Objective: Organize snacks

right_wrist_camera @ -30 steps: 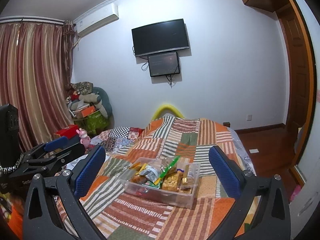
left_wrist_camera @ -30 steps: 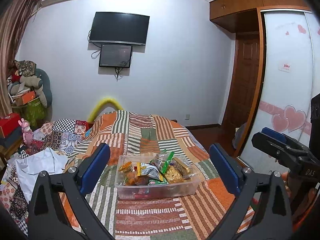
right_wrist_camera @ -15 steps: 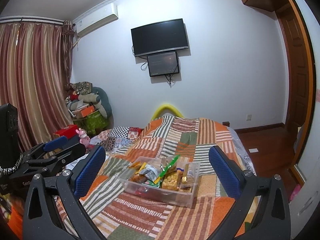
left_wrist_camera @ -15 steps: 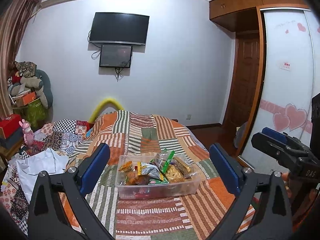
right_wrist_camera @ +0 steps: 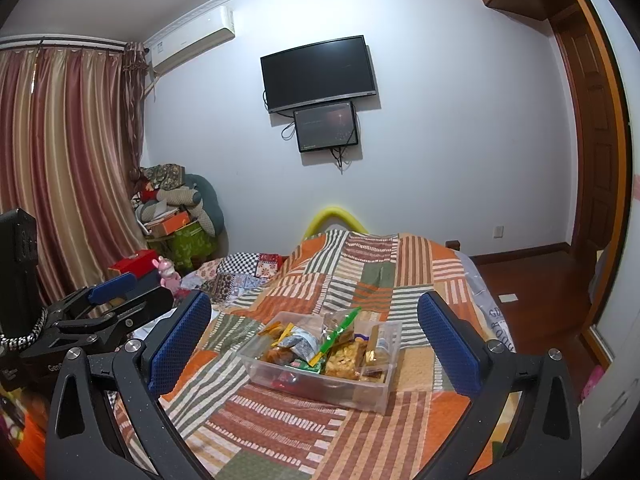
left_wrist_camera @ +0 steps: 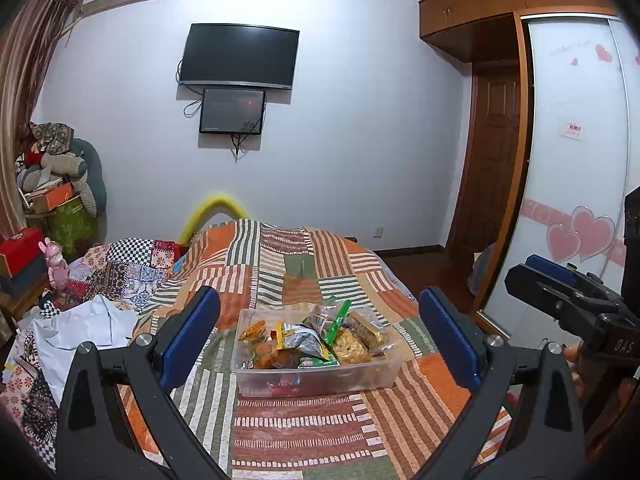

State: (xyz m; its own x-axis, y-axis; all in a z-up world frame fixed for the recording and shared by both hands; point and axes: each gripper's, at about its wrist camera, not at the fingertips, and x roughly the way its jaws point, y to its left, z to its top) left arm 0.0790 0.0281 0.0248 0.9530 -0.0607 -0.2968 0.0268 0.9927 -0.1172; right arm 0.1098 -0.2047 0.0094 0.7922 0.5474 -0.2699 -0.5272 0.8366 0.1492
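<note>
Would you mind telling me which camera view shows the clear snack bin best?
The left wrist view: the clear snack bin sits square-on, its packets all visible. The right wrist view shows it cornerwise.

black hand-held gripper (left_wrist_camera: pixel 320 336), blue pads (left_wrist_camera: pixel 190 336), silver screws

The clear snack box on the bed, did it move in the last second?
No. The clear snack box lies on the same striped patches of the patchwork bedspread as before.
</note>
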